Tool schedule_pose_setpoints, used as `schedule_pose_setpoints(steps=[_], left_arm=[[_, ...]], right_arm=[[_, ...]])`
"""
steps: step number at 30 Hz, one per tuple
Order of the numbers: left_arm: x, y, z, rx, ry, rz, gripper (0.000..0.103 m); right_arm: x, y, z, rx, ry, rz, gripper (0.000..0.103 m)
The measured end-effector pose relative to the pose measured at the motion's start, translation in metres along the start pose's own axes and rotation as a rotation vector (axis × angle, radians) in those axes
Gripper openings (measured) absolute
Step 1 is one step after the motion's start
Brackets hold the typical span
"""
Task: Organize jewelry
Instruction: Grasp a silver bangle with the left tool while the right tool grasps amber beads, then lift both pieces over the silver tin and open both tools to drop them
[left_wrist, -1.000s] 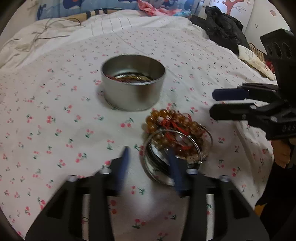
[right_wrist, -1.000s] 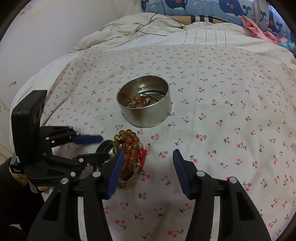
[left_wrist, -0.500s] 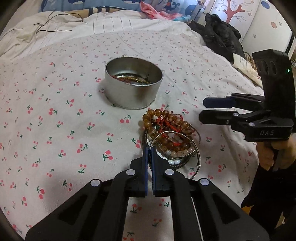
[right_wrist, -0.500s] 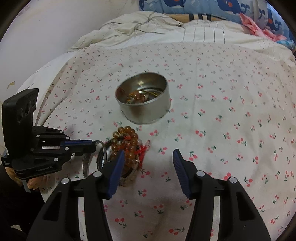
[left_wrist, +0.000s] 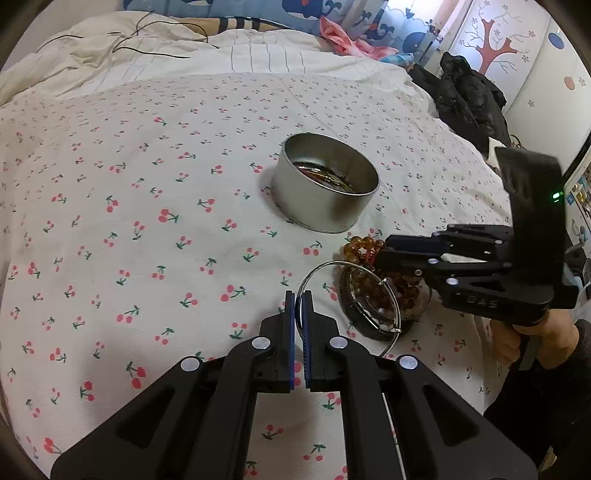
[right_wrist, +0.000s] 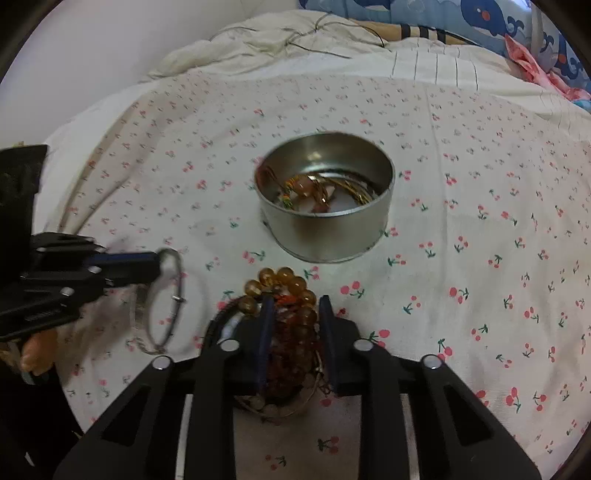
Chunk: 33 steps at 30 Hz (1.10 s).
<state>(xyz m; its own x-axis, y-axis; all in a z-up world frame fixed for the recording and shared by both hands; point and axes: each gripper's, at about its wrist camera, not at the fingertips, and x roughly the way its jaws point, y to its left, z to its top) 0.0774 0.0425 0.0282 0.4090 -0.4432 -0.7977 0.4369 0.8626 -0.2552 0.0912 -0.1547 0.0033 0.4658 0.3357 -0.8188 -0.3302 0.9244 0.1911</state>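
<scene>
A round silver tin (left_wrist: 325, 206) (right_wrist: 325, 229) with jewelry in it stands on the cherry-print sheet. My left gripper (left_wrist: 298, 297) (right_wrist: 155, 258) is shut on a thin silver bangle (left_wrist: 334, 263) (right_wrist: 176, 298), which hangs from its tips, lifted and tilted. Beside it lies a pile of amber bead bracelets (left_wrist: 360, 245) (right_wrist: 291, 284) with red cord and a dark band (left_wrist: 354, 314). My right gripper (right_wrist: 295, 314) (left_wrist: 382, 254) reaches down into this pile. Its jaws are closing, with the beads between them and the pads against the beads.
A rumpled cream duvet with thin black cables (left_wrist: 147, 44) lies at the back. Dark clothing (left_wrist: 465, 96) is heaped at the right bed edge. A person's hand (left_wrist: 535, 332) holds the right gripper. The bed drops off at the left (right_wrist: 74, 122) in the right wrist view.
The left gripper shut on the silver bangle and drew it up and left, off the pile. The right gripper came down over the amber beads and its jaws narrowed.
</scene>
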Motion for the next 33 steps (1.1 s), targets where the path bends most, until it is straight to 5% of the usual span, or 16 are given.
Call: schedule_pose_setpoints(steps=[1, 24, 28, 33], left_arm=[[-0.001, 0.001, 0.000, -0.001, 0.000, 0.000, 0.003], [0.010, -0.009, 0.014, 0.005, -0.006, 0.063, 0.003], [0.014, -0.009, 0.017, 0.003, 0.002, 0.073, 0.003], [0.022, -0.011, 0.017, 0.000, 0.021, 0.093, 0.004]], right_arm=[[0.000, -0.001, 0.000, 0.007, -0.002, 0.002, 0.013], [-0.084, -0.025, 0.012, 0.127, -0.281, 0.190, 0.012], [-0.084, -0.032, 0.013, 0.143, -0.269, 0.141, 0.012], [-0.058, -0.052, 0.008, 0.190, -0.134, -0.014, 0.013]])
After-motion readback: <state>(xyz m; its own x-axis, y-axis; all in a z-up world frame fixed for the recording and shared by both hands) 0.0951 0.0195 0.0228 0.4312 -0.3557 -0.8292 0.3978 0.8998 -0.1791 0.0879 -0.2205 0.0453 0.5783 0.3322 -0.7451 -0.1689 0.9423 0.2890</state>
